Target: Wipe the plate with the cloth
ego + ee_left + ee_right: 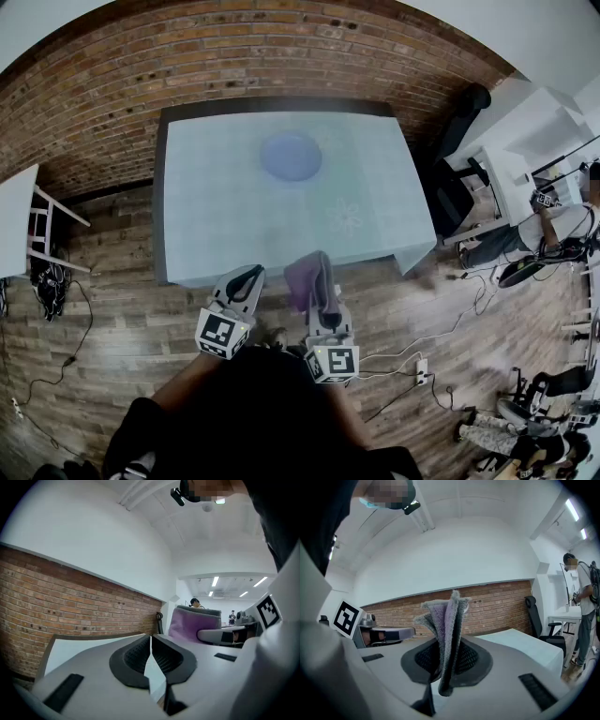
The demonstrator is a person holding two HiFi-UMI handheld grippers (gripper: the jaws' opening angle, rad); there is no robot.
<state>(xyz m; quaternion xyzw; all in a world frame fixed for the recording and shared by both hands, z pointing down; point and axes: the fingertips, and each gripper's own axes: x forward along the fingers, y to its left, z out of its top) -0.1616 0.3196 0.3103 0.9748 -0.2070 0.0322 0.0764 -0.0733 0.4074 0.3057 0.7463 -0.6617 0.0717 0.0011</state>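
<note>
Holding cloth (446, 620): R hand-held gripper (447, 657) clamped on it, purple folds standing up past jaws. L hand-held gripper (151, 654) just left of R, jaws together, nothing betw. them. Both sit by near edge of desk (216, 206). Plate (291, 156), blue, on desk, well ahead of both, untouched.
</note>
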